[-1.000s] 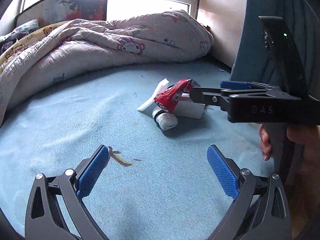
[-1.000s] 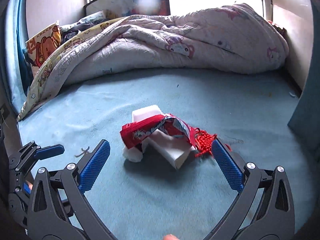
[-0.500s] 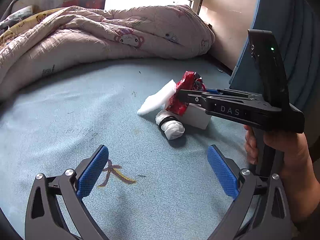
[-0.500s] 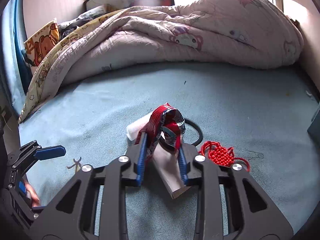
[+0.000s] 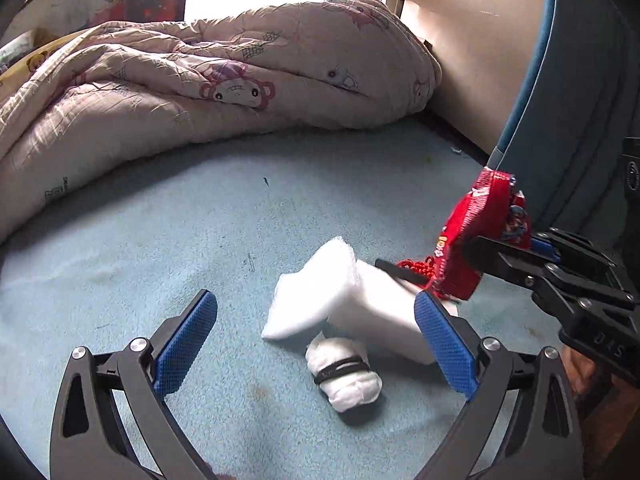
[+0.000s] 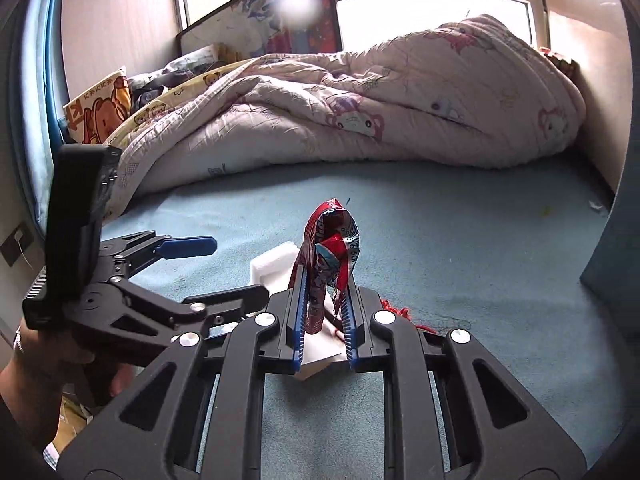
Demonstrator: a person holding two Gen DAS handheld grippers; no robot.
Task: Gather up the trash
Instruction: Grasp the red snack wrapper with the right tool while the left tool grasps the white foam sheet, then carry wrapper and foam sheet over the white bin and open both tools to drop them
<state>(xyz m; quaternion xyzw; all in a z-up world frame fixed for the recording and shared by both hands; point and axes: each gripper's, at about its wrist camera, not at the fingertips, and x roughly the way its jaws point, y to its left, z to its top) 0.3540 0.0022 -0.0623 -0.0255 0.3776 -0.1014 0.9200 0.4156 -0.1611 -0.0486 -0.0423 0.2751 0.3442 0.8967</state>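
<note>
Count on the blue sheet (image 5: 168,240) — trash and clutter:
- 1 red snack wrapper (image 6: 330,264), crumpled
- 2 white foam pieces: 1 flat pad (image 5: 308,292), 1 block (image 5: 380,320)
- 1 white tissue wad (image 5: 344,372) bound with a black band
- 1 string of red beads (image 5: 416,270), partly hidden
- 1 black strip (image 5: 400,272) on the block — can't tell what it is

Bedding: 1 cartoon-print quilt (image 6: 360,112), 1 orange-print pillow (image 6: 100,112).

Tools: 2 grippers — left gripper (image 5: 316,344), right gripper (image 6: 322,320), 2 blue pads each.
</note>
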